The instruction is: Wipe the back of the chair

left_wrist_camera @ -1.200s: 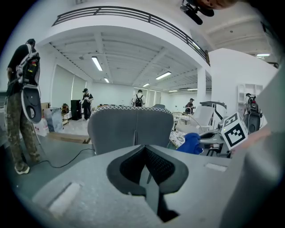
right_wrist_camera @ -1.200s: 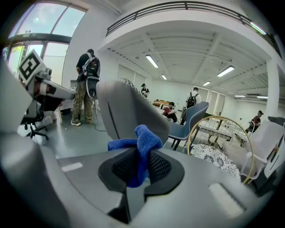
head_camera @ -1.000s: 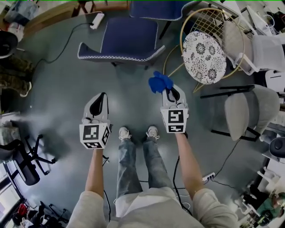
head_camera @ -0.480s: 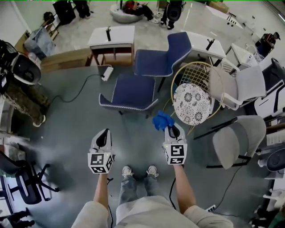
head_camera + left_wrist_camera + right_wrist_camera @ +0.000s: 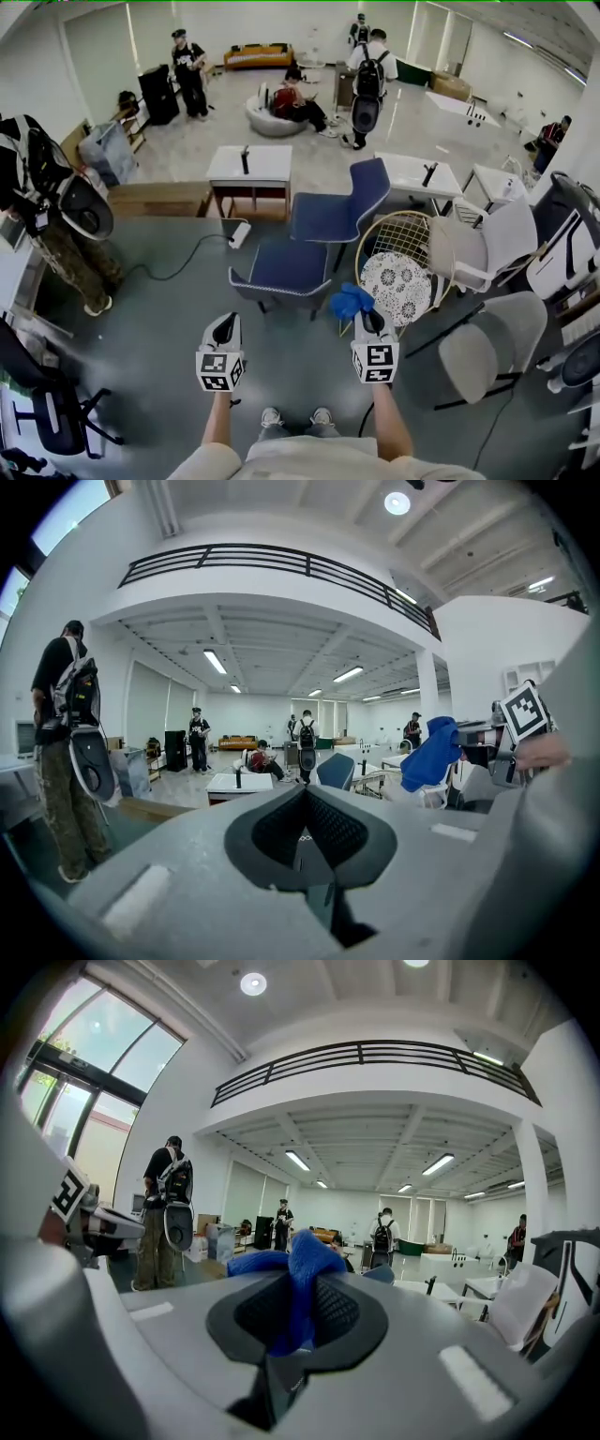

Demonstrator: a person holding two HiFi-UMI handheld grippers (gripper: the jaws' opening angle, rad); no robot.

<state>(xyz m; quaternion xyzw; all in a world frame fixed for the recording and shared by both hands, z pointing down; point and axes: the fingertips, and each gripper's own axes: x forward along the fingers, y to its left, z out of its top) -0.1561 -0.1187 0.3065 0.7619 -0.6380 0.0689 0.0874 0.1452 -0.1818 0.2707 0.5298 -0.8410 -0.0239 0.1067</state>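
Observation:
The blue chair [image 5: 286,265] stands ahead of me on the grey floor, its curved back [image 5: 366,194] rising at the far right side. My right gripper [image 5: 370,322] is shut on a bunched blue cloth [image 5: 351,301], held in the air just short of the seat's near right corner. In the right gripper view the cloth [image 5: 296,1269] sticks up from between the jaws of the right gripper [image 5: 298,1299]. My left gripper [image 5: 224,330] hovers to the left at the same height, shut with nothing in it; its jaws [image 5: 302,803] meet. The cloth [image 5: 429,752] shows there at the right.
A round wire chair with a patterned cushion [image 5: 397,285] stands right of the blue chair, touching the cloth's side. Grey and white chairs [image 5: 487,349] crowd the right. White tables [image 5: 248,164], a power strip [image 5: 237,235], and a standing person [image 5: 56,220] lie beyond and left.
The head view has swung up from the floor to the room, so my feet drop toward the bottom edge. Both grippers now sit lower in view; the cloth stays clamped in the right one.

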